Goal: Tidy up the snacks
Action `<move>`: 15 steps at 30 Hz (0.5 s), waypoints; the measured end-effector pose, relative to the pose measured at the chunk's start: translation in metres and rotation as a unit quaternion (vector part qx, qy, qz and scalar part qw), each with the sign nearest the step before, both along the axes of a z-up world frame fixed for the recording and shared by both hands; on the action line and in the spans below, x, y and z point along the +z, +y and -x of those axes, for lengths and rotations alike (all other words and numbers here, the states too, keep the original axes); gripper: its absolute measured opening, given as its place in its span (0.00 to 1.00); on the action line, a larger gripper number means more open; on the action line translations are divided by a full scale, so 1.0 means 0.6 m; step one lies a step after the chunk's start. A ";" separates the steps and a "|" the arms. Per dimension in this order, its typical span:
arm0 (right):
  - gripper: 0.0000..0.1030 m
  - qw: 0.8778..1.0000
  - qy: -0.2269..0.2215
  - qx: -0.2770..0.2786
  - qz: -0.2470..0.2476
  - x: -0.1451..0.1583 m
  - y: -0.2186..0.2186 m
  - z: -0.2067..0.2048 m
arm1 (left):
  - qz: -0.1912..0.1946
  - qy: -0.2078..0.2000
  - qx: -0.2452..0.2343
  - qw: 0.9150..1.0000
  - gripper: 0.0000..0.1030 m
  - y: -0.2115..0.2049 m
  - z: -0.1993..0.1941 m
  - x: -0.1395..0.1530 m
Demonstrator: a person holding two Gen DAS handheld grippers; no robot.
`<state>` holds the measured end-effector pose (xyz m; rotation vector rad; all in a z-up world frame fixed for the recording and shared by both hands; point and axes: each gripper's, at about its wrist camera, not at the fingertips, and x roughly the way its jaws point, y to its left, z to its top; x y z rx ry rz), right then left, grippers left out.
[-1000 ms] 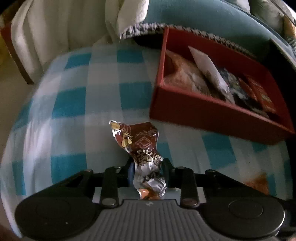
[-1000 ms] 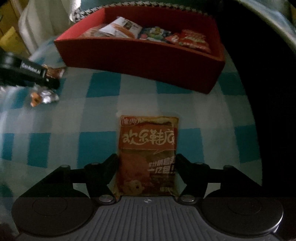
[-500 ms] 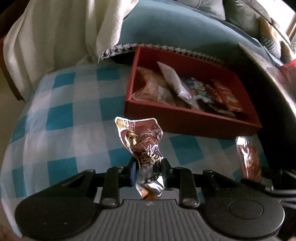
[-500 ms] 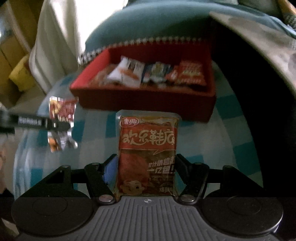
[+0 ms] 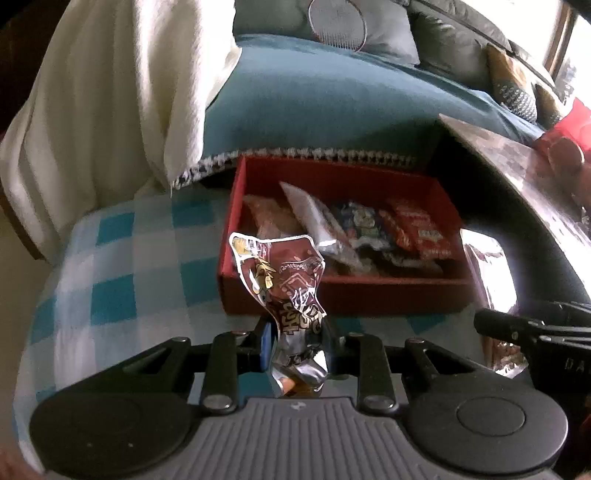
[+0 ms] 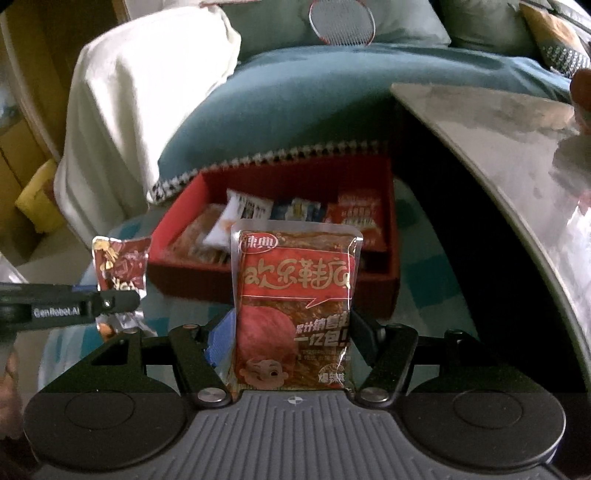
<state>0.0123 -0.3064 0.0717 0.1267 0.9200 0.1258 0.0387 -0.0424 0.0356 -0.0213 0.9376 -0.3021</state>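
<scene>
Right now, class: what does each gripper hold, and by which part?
The left gripper pinches the crumpled brown packet near its lower end. The right gripper clamps the flat red packet across its lower side edges.

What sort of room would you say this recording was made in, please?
Most likely a home living room: a sofa under a teal throw with cushions, a low surface in a blue-checked cloth, and a red box of snacks.

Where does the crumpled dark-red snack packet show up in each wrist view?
Left wrist: the crumpled packet sits bottom centre, pinched in the left gripper.
Right wrist: the same packet is at the left edge, mid-height.
Shared landmark: the red box behind it.
</scene>
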 end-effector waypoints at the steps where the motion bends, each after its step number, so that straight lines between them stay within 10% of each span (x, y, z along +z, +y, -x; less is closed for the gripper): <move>1: 0.70 1.000 -0.003 0.000 -0.002 0.004 -0.001 -0.004 | 0.000 -0.003 -0.002 1.000 0.21 -0.003 -0.003 0.002; 15: 0.70 1.000 -0.025 -0.015 -0.004 0.020 -0.011 -0.068 | -0.014 -0.041 -0.016 0.999 0.21 -0.048 -0.058 0.023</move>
